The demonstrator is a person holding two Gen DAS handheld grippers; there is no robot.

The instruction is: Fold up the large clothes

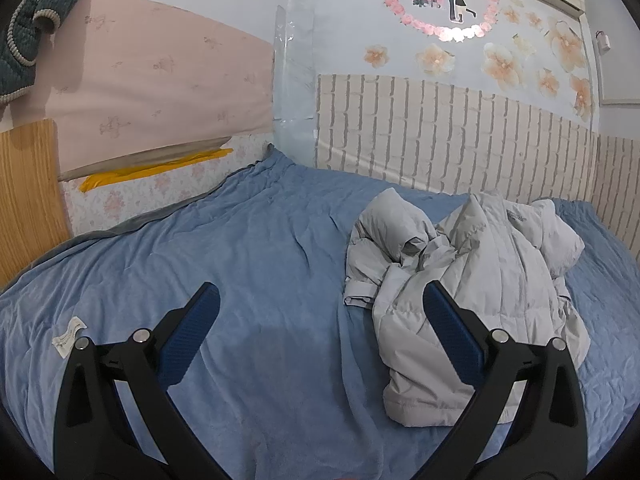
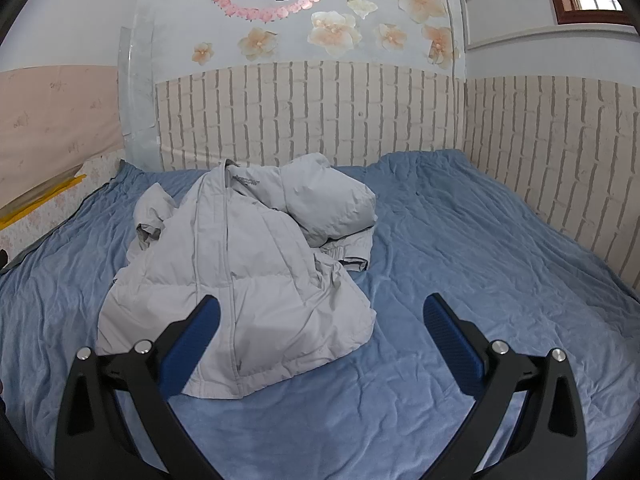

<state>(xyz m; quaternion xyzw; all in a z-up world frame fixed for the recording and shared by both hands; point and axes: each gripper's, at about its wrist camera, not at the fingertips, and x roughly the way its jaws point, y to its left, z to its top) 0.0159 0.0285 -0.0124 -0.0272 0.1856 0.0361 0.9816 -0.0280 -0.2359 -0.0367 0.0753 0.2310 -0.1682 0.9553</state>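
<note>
A light grey padded jacket lies crumpled in a heap on a blue bed cover. In the left wrist view it sits right of centre, and my left gripper hovers open above the cover, its right finger in front of the jacket's near edge. Seen from the right wrist, the jacket lies left of centre, front up, zip line visible, sleeves bunched at the far side. My right gripper is open over the blue cover, its left finger overlapping the jacket's hem. Nothing is held.
Brick-pattern wall panels border the bed at the far side and right. A pink panel and wooden board stand on the left. A white label lies on the cover near my left finger. A dark green garment hangs top left.
</note>
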